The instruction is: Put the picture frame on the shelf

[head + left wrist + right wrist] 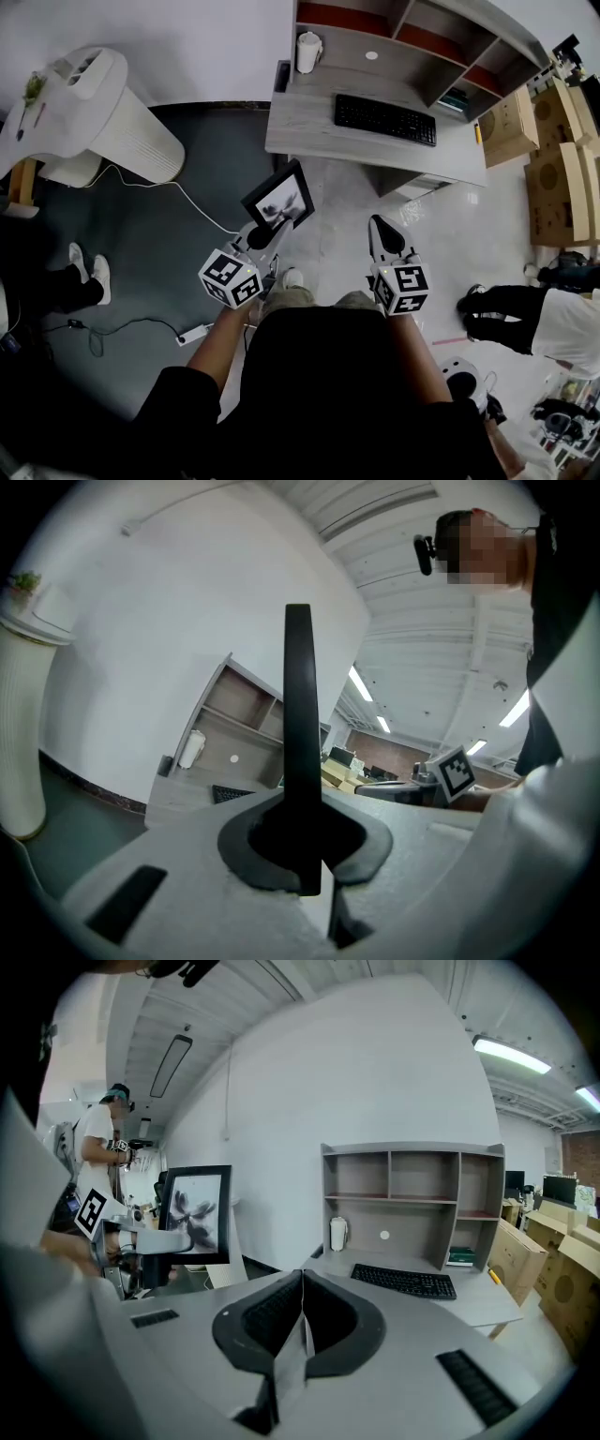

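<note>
The left gripper point(265, 236) is clamping its jaws on the thin edge of the picture frame point(279, 199), well short of the shelf point(412, 42), while the right gripper point(379, 225) is keeping its jaws together and empty, so this narrow one-sided hold may be risking a pivot or slip.

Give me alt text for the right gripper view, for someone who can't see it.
The right claw, jaws shut and empty, points at a grey desk with a shelf unit and black keyboard. At left, the left claw holds a black picture frame upright.

Black picture frame point(279, 199), upright in left claw point(265, 233), before shelf point(349, 45)
</note>
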Demonstrator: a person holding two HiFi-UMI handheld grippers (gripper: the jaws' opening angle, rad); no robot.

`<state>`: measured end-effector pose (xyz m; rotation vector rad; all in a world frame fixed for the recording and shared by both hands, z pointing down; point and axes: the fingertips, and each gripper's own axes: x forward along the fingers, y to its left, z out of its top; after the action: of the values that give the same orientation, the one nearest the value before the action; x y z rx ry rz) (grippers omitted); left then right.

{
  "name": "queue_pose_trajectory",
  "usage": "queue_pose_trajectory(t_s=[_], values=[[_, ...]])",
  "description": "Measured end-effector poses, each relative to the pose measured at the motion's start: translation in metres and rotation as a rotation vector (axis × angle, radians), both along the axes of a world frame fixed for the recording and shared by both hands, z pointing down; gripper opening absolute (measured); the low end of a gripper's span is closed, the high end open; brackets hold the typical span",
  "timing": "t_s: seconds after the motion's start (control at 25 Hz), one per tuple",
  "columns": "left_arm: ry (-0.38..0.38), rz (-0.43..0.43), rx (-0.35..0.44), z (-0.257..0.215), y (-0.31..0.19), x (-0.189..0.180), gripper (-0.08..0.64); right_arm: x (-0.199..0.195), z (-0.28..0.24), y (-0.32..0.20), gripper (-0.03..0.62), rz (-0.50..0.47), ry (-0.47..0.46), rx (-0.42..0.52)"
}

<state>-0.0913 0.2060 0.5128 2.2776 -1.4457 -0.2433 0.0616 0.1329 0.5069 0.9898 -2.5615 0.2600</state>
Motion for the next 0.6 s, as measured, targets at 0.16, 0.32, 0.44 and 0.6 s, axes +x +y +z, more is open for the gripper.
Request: queue_pose_trajectory(t_s=[0.16, 0.32, 0.44, 0.6], values=[[0.029, -0.011, 0.001, 0.004, -0.009, -0.021, 0.025, -0.010, 0.003, -0.009, 0.012, 0.005, 0.021, -0.001], [0.039, -0.029, -0.012, 0.012, -0.016, -0.033, 0.025, -0.023, 0.001, -0.024, 0.012, 0.009, 0.012, 0.009], [0.034, -0.037, -0.022, 0.015, -0.023, -0.040, 0.025, -0.038, 0.002, -0.032, 0.012, -0.009, -0.004, 0.007], [0.025, -0.061, -0.026, 0.015, -0.038, -0.048, 0.025, -0.053, 0.002, -0.048, 0.012, -0.037, -0.039, 0.012]])
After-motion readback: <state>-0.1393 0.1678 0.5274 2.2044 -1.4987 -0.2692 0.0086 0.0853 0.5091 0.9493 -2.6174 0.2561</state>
